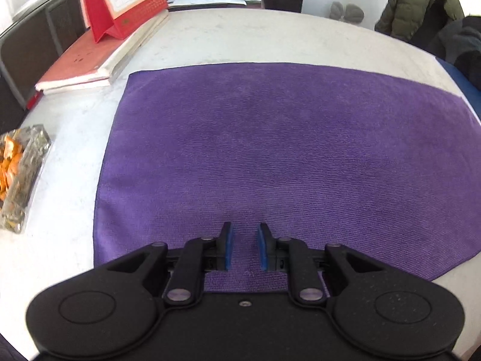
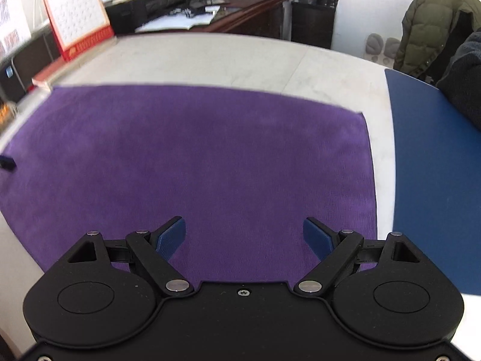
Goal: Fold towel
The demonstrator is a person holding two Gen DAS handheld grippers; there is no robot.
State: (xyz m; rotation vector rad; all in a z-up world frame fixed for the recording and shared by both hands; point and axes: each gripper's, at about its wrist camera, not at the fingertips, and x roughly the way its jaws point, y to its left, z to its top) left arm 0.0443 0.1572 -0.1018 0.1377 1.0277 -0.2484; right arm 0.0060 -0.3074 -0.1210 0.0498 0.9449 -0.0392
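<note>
A purple towel point(image 1: 270, 156) lies flat and spread out on the white table point(image 1: 210, 39). It also fills the middle of the right wrist view point(image 2: 195, 165). My left gripper point(image 1: 246, 234) hovers over the towel's near edge, toward its left side, with a narrow gap between its blue pads and nothing in it. My right gripper point(image 2: 244, 228) is wide open and empty over the towel's near edge, toward its right side. A dark tip of the left gripper shows at the left edge of the right wrist view point(image 2: 7, 162).
A red desk calendar point(image 1: 120, 0) stands on a stack of books point(image 1: 90, 60) at the table's far left. A clear box with orange pieces point(image 1: 18, 174) sits at the left. A blue mat point(image 2: 436, 165) lies right of the towel. Jackets point(image 2: 436, 21) hang at the far right.
</note>
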